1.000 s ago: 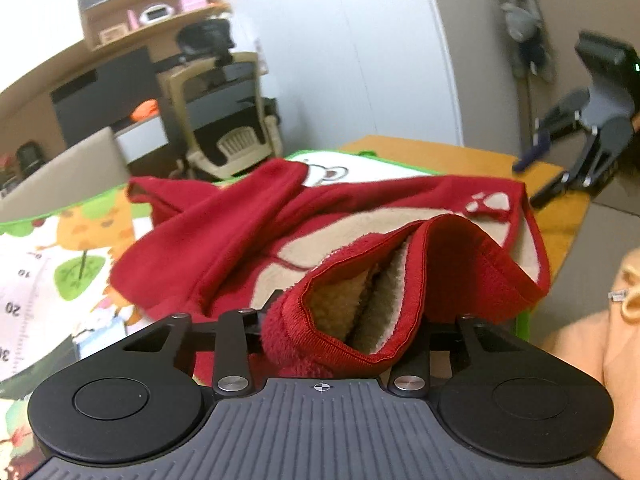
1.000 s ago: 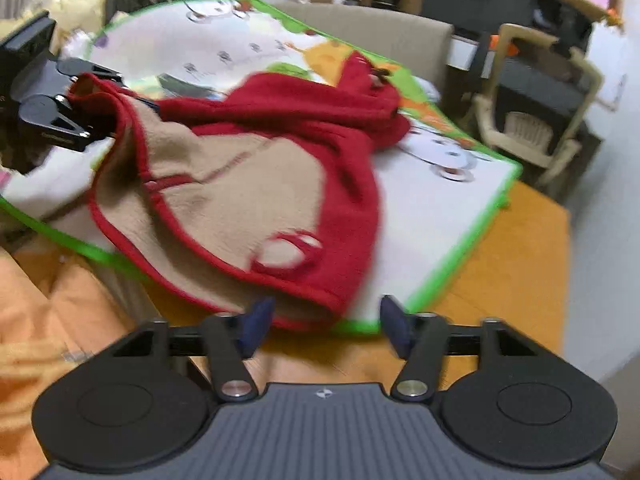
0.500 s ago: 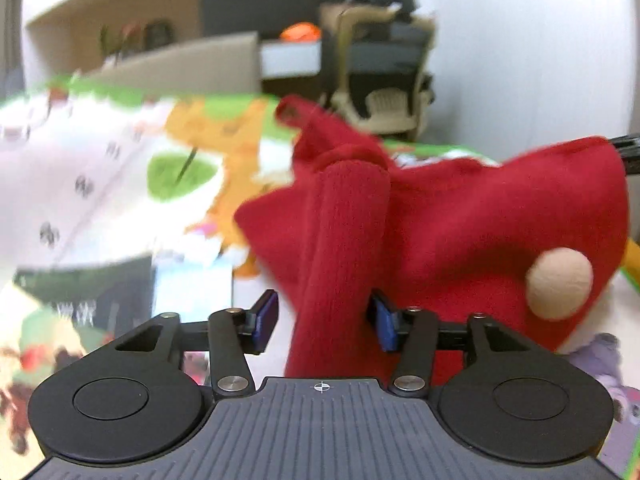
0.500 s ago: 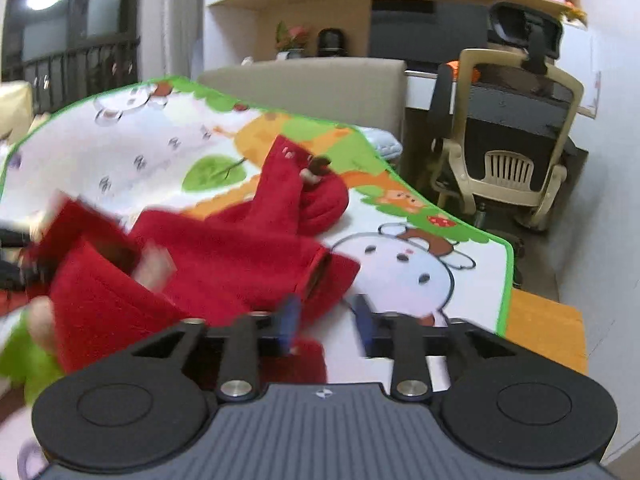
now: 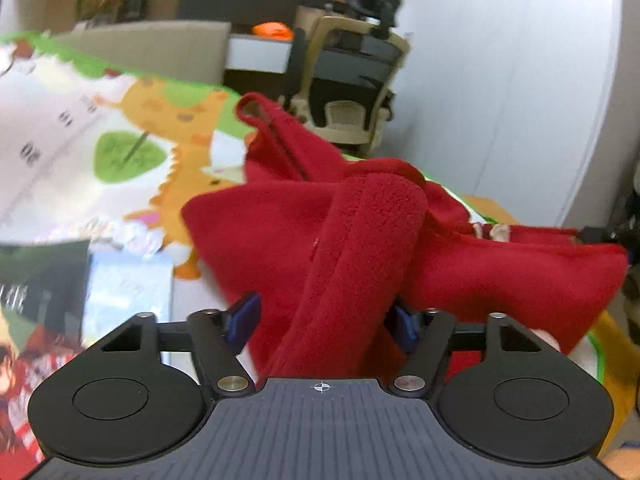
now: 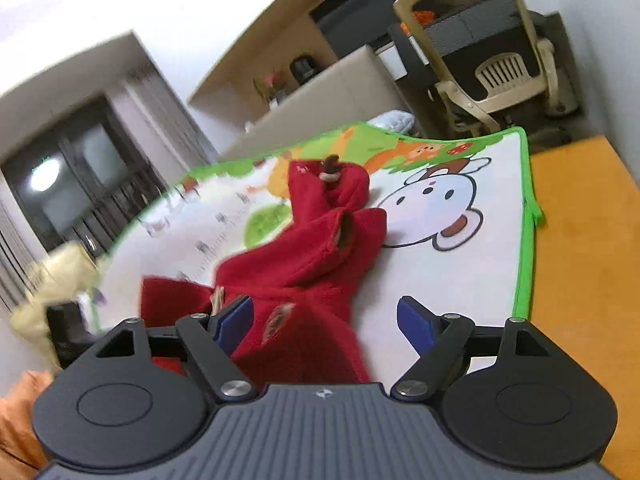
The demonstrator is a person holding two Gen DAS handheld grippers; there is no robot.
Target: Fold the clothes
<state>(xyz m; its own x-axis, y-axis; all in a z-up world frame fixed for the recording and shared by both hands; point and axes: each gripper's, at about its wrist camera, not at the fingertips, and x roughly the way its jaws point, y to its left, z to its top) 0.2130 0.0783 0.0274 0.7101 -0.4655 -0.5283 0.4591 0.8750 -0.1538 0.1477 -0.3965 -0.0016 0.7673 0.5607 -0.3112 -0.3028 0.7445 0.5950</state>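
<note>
1. Garment: a red fleece children's garment (image 5: 360, 240) lies crumpled on the cartoon-printed play mat with green border (image 6: 480, 272), which covers an orange wooden table (image 6: 580, 240). One sleeve or hood end points toward the far edge of the mat.
2. Left gripper (image 5: 324, 316): blue pads are seen either side of a thick rolled fold of the fleece. The right pad looks pressed to the cloth, while a gap shows by the left pad. A firm pinch cannot be told from this view.
3. Right gripper (image 6: 324, 320): the jaws are spread wide. Red fleece runs between them and up against the left blue pad; the right pad is well apart from the cloth, over bare mat. Nothing is clamped.
4. Step judged: the garment is being repositioned or laid out for a fold; no tidy fold is seen yet, so the task is early.
5. Next move is judged to call for the bunched cloth to be spread flat, the sleeves to be located, and an edge or corner to be gripped by each gripper before folding over.
6. Risk: thick fleece is likely to bunch and slip from a loose pinch.
</note>
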